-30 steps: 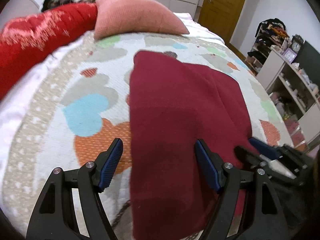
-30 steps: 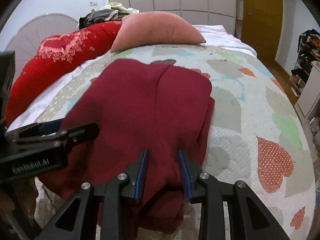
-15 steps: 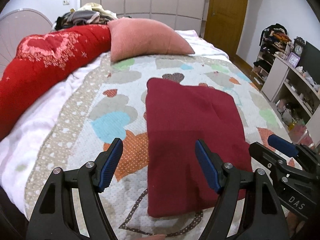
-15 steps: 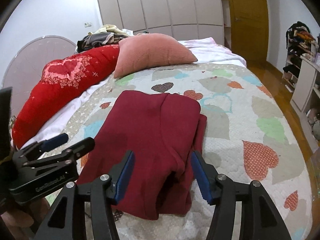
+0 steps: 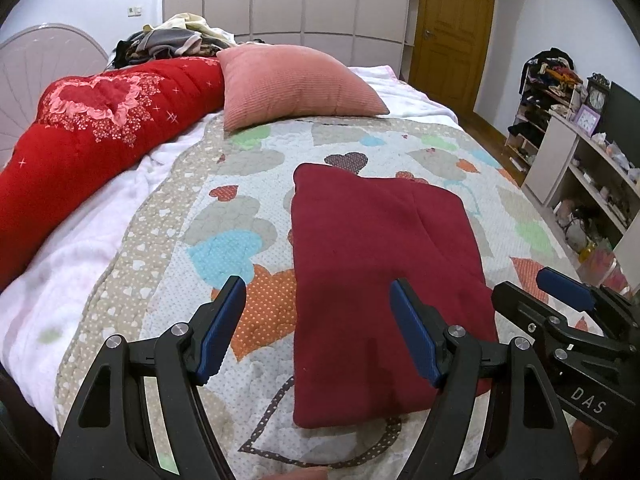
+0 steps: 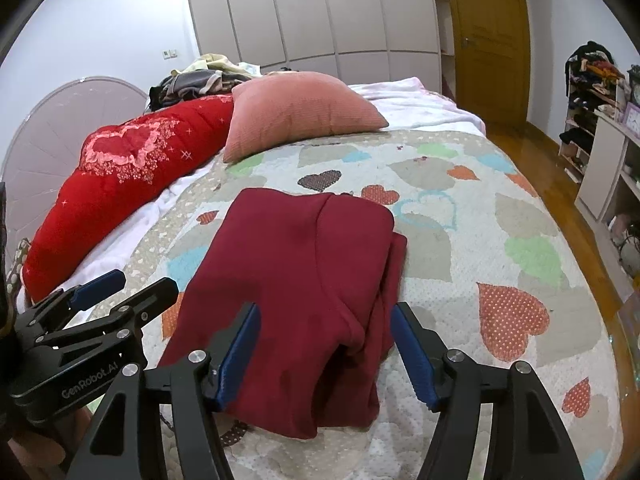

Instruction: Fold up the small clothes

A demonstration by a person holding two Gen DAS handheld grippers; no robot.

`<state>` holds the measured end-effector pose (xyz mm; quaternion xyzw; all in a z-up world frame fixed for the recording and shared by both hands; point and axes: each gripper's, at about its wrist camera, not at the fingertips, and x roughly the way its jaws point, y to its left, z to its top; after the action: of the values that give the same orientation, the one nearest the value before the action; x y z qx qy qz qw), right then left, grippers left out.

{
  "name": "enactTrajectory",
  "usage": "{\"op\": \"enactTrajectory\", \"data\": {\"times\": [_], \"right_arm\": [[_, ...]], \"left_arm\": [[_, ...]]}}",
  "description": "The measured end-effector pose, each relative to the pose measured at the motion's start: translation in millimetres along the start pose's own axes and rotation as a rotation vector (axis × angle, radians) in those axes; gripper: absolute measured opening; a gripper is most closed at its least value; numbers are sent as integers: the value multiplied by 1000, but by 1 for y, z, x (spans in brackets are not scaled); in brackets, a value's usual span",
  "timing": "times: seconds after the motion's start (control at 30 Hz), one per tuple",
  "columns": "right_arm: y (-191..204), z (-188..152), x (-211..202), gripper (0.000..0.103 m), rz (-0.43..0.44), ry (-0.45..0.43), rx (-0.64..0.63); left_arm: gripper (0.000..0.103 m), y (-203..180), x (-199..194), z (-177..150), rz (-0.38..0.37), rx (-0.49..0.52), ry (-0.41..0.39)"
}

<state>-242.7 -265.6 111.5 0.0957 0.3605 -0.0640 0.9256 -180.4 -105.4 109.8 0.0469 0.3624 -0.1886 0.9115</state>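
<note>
A: Our maroon garment (image 5: 376,280) lies folded, centre frame, on the quilt (image 5: 224,248).

B: Soft, probably light. Left gripper (image 5: 320,332) gapes empty; right gripper (image 6: 326,354) is opening, holding nothing. We'd pinch the lower-right layered edge.

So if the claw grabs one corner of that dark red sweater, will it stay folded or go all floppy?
Probably floppy. The sweater is soft knit lying in loose layers, with rumpled edges near the right claw, so lifting one corner would likely let the fold spill open. It looks thick, so maybe a bit heavy. On the bumpy quilt it would likely bunch rather than slide.
</note>
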Motion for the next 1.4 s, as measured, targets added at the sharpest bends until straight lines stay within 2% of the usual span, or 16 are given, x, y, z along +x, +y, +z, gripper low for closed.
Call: {"op": "enactTrajectory", "data": {"times": [1.4], "right_arm": [[4, -6, 20, 66, 10, 52, 11]], "left_arm": [[75, 2, 15, -4, -4, 3, 32]]}}
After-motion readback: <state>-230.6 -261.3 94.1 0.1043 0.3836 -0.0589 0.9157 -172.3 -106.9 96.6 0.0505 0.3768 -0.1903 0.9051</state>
